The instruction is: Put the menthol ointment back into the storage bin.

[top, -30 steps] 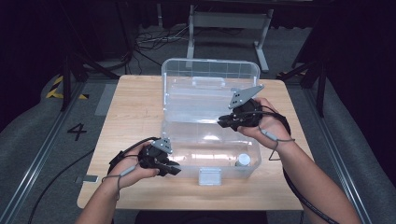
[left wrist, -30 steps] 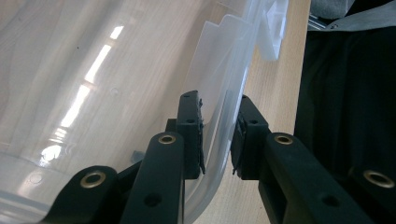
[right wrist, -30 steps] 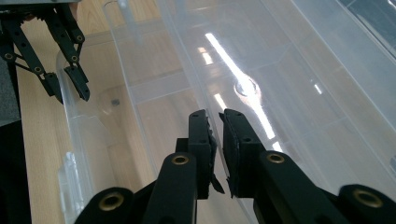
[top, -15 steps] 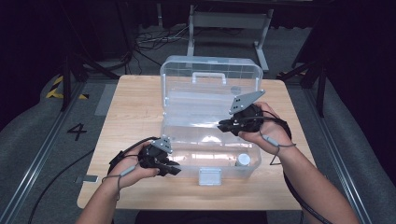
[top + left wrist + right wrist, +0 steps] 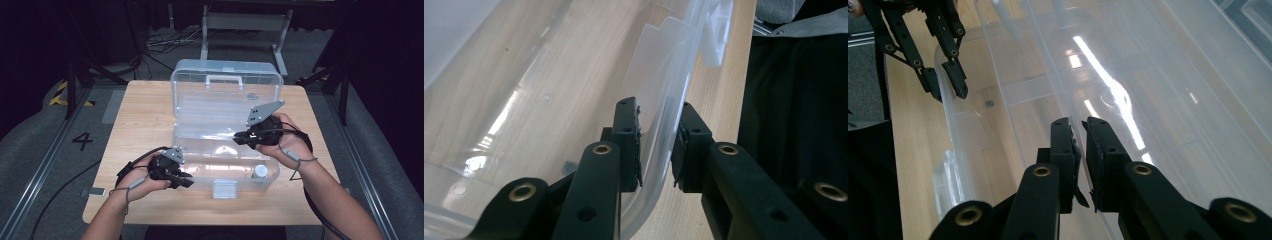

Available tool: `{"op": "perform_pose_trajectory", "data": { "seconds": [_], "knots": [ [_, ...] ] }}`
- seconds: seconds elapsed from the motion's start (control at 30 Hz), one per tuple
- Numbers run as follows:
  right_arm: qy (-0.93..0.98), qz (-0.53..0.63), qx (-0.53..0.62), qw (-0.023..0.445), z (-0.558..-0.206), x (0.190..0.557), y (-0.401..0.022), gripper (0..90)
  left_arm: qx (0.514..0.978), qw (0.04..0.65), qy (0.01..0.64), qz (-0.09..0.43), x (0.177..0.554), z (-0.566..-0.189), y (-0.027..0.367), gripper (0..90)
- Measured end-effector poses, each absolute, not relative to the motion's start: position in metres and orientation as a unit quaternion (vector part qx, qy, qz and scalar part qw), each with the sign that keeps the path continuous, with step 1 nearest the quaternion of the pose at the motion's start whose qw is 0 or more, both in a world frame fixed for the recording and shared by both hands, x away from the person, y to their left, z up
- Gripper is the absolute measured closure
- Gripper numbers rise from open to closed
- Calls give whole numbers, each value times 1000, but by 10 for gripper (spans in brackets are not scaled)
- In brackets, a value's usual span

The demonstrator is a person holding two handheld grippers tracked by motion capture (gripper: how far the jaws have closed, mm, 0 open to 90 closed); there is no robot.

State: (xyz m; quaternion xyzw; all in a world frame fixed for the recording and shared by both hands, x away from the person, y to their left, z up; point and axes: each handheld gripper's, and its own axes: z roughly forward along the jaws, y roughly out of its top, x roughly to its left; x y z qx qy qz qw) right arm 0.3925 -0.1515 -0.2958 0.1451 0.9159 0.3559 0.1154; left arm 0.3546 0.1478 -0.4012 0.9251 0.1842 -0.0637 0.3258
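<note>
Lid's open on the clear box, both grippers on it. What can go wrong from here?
1. The left gripper straddles the clear box front wall with a visible gap at one pad, so the wall may slip if the box gets tugged.
2. The right gripper pinches a thin clear insert with nearly closed jaws; the glossy plastic may slide out.
3. A small capped bottle stands below and may get knocked over.
</note>
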Motion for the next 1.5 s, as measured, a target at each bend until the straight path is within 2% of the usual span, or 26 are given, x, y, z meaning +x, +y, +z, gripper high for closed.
{"op": "perform_pose_trajectory", "data": {
  "seconds": [1.03,1.33,1.5],
  "knots": [
    [916,363,137,99,-305,380,-153,834,921,335,190,-66,355,-397,151,734],
    [915,367,134,98,-308,376,-152,833,914,352,192,-66,352,-385,159,751],
    [912,373,135,101,-310,375,-154,837,906,371,199,-52,350,-371,170,799]
  ]
}}
